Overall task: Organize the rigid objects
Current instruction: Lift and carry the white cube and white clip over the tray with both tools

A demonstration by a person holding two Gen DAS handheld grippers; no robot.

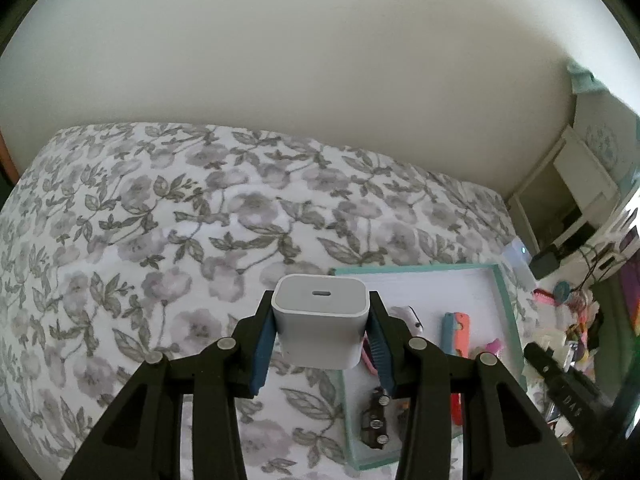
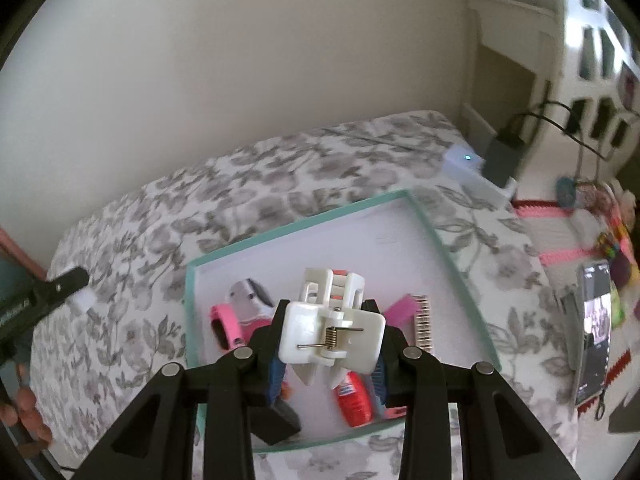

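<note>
Legible text: one item only. Left wrist view, lower right: a black claw arm (image 1: 568,394) carries pale embossed letters, seemingly "DAS"; they are blurred and skewed by the lens, so the reading is tentative. Right wrist view: the red tube (image 2: 354,398) in the teal-rimmed tray (image 2: 440,240) has a blue-and-white label, print too blurred to read. The phone (image 2: 596,332) at the right edge has a lit screen, nothing legible. No numbers or signs elsewhere.
</note>
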